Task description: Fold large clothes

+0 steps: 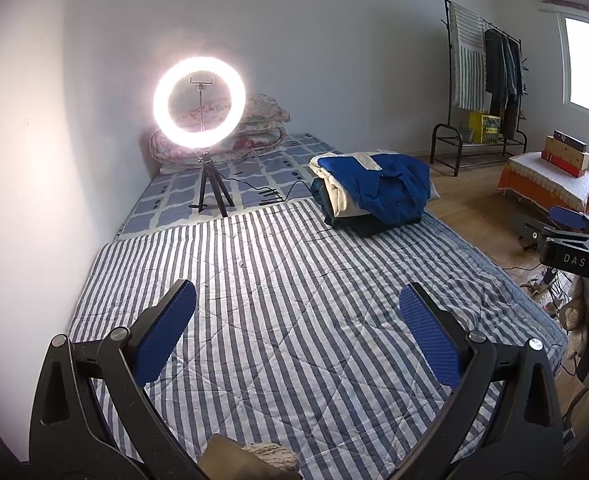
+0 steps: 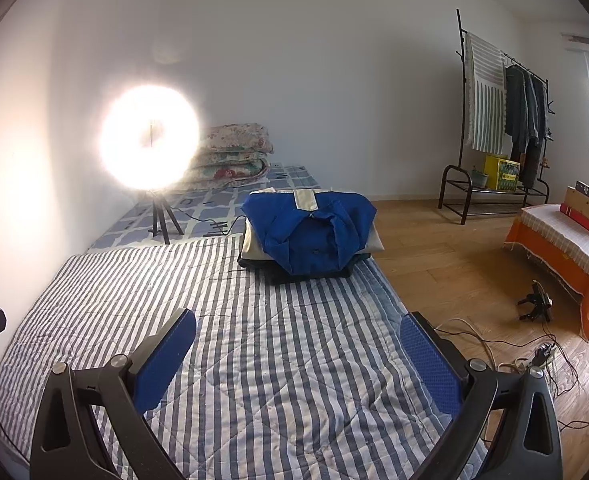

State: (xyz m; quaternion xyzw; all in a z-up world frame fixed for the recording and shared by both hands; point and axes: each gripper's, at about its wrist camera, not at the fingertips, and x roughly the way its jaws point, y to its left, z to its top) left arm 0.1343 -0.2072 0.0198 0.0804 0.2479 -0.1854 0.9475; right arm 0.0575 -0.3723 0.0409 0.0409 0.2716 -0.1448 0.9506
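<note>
Both the left gripper (image 1: 296, 312) and right gripper (image 2: 297, 340) hang spread and empty above the striped quilt (image 2: 278, 360); farther off sits the clothes pile (image 2: 308, 236), so lift only the blue garment (image 2: 314, 228) on top, by its shoulders

A lit ring light (image 1: 198, 102) ahead and to the left of each gripper is the strongest source. In the left wrist view its ring shape stays readable with a soft halo; in the right wrist view it blooms into a blown-out disc (image 2: 150, 138) that washes the wall behind it. Daylight enters through a window (image 1: 588, 64) far to the right, overexposed to plain white. The striped quilt (image 2: 254, 340) is evenly lit and sharp. Both views bend strongly outward, with dark vignetted corners; straight edges curve near the rim.
</note>
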